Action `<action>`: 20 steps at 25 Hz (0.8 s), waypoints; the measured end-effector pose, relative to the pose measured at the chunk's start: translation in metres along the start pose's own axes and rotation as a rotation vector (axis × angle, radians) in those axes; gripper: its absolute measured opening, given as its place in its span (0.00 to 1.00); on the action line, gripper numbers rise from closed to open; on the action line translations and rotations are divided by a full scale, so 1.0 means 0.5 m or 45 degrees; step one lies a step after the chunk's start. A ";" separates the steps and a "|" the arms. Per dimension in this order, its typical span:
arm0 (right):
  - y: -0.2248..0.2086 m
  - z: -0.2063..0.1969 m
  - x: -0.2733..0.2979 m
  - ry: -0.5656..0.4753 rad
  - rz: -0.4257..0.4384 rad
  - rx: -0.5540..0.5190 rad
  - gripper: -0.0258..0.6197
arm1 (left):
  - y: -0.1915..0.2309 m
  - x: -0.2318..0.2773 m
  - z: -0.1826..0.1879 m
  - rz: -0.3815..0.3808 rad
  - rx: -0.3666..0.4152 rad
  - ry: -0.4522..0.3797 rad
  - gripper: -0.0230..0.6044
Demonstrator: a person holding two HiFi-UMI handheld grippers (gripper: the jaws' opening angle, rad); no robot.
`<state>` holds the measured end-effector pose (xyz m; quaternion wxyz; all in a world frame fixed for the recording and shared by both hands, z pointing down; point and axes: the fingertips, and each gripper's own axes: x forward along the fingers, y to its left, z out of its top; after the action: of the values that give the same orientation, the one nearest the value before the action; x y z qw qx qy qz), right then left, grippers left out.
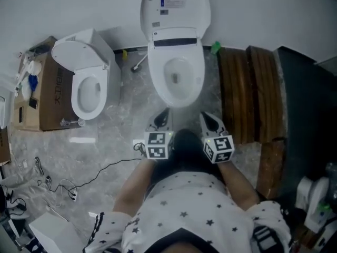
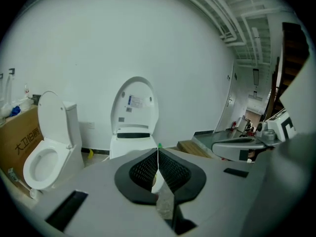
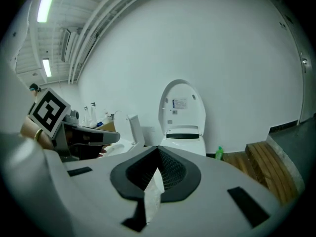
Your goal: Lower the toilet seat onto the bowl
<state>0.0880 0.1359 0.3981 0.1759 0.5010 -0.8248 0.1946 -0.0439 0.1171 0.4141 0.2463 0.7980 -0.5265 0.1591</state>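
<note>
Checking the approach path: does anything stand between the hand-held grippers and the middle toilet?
Nothing visible does: only floor lies between the left hand-held gripper, the right hand-held gripper and the toilet.

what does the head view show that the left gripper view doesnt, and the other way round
Head view only: the person's starred shirt, floor cables, the middle toilet's bowl.
Left gripper view only: ceiling pipes, a hallway at the right.
Both: the middle toilet's raised lid, the left toilet, the cardboard box.
</note>
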 end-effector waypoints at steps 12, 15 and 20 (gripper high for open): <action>0.033 0.026 -0.147 -0.120 0.091 -0.049 0.05 | -0.099 -0.118 0.030 0.025 -0.013 -0.134 0.04; 0.031 0.004 -0.202 -0.129 0.099 -0.049 0.05 | -0.132 -0.151 0.006 0.047 -0.034 -0.144 0.04; 0.038 -0.017 -0.299 -0.164 0.110 -0.077 0.05 | -0.194 -0.212 -0.048 0.069 -0.046 -0.146 0.04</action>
<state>0.1372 0.2616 0.3300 0.1289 0.4709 -0.8607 0.1444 0.0034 0.2426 0.3580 0.2260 0.7867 -0.5639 0.1103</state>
